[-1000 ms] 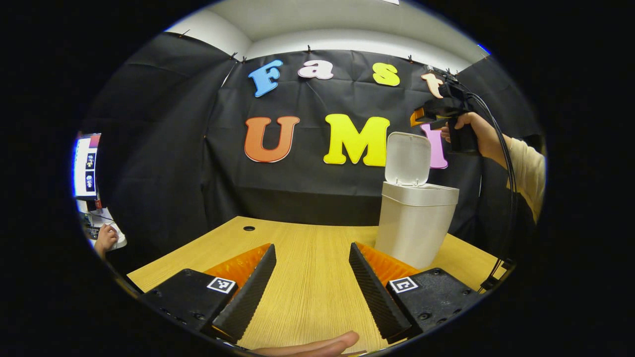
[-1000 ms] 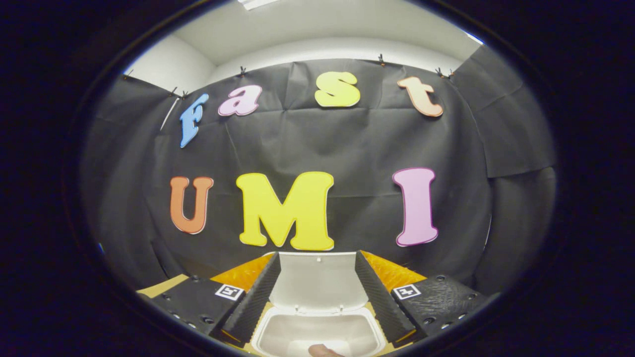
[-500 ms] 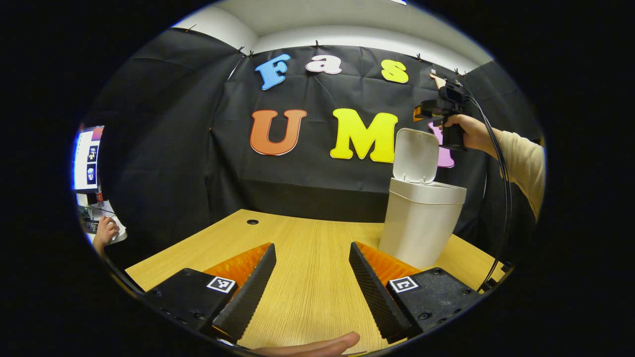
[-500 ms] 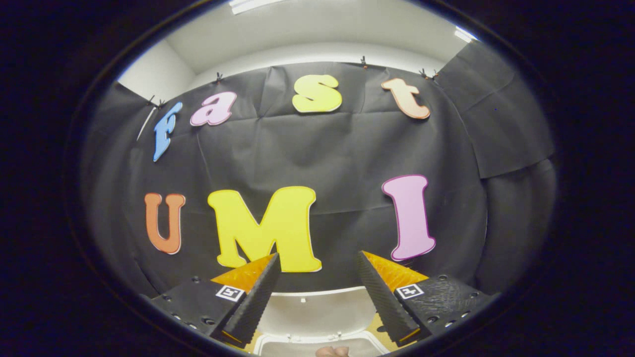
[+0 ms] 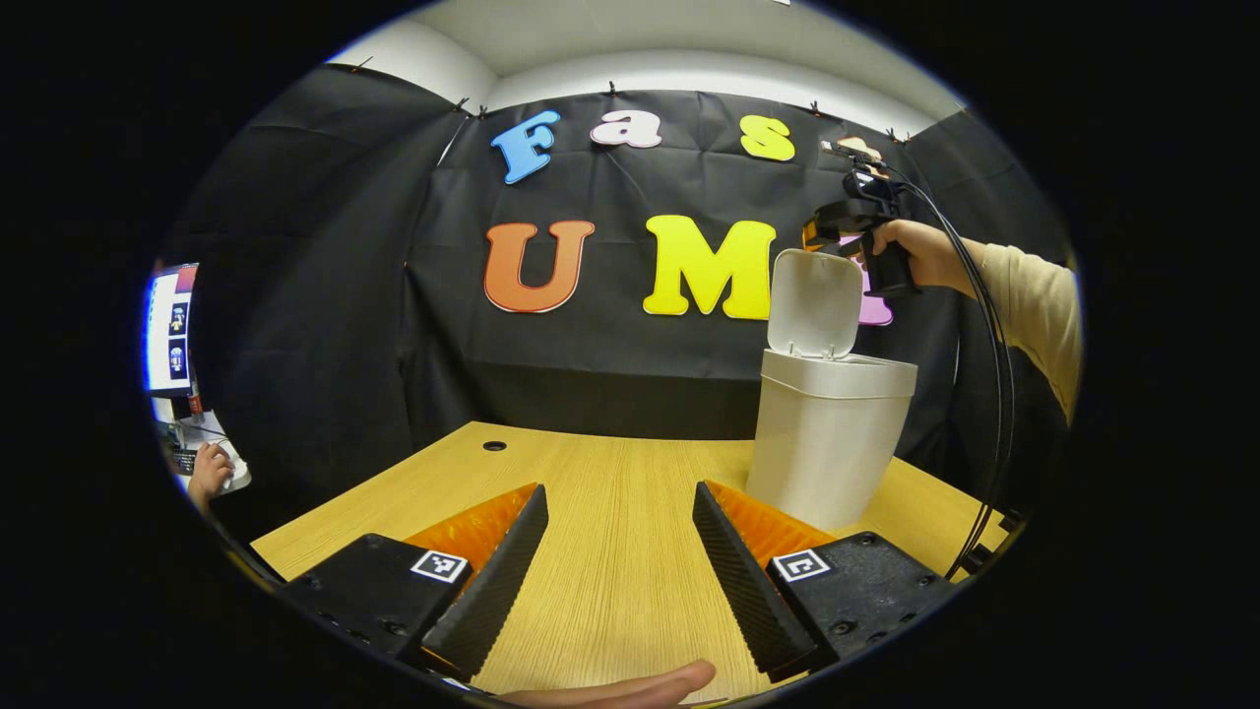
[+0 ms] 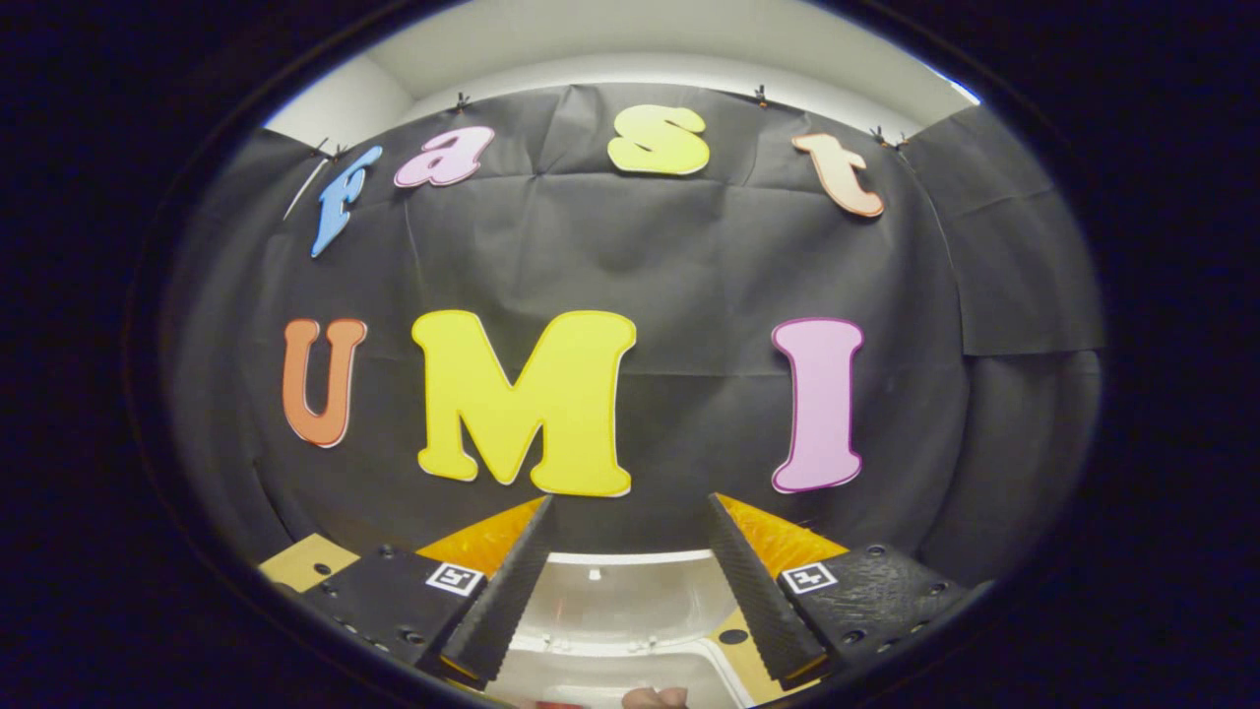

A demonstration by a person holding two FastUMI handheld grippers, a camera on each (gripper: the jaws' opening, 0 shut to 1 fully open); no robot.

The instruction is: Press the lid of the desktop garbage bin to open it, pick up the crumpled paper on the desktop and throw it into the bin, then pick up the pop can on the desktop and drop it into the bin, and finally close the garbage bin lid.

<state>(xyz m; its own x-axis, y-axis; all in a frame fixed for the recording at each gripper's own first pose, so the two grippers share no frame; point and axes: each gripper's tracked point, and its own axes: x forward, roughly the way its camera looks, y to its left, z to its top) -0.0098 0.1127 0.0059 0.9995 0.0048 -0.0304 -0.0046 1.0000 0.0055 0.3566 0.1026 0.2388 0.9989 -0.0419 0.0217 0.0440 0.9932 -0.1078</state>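
The white desktop bin (image 5: pixel 825 448) stands on the right side of the wooden table (image 5: pixel 610 492), its lid (image 5: pixel 815 300) swung up and upright. A hand in a cream sleeve holds my right gripper (image 5: pixel 825 228) just above the lid's top edge. In the right gripper view, my right gripper (image 6: pixel 630 576) is open, with the raised lid (image 6: pixel 615 596) and the bin's rim (image 6: pixel 600 677) below and between its fingers. My left gripper (image 5: pixel 620 551) hangs open low over the table's near part, nothing between its fingers, left of the bin.
A black cable (image 5: pixel 996 394) hangs from the right gripper down past the bin. The table has a cable hole (image 5: pixel 494 446) at its far left. A monitor (image 5: pixel 172 330) and another person's hand (image 5: pixel 209 473) lie beyond the left edge. A fingertip (image 5: pixel 640 684) shows at the bottom.
My right gripper rose away from the bin's mouth, then shifted left and tipped down a little, standing over the lid's top edge. The lid stays up. My left gripper barely moved.
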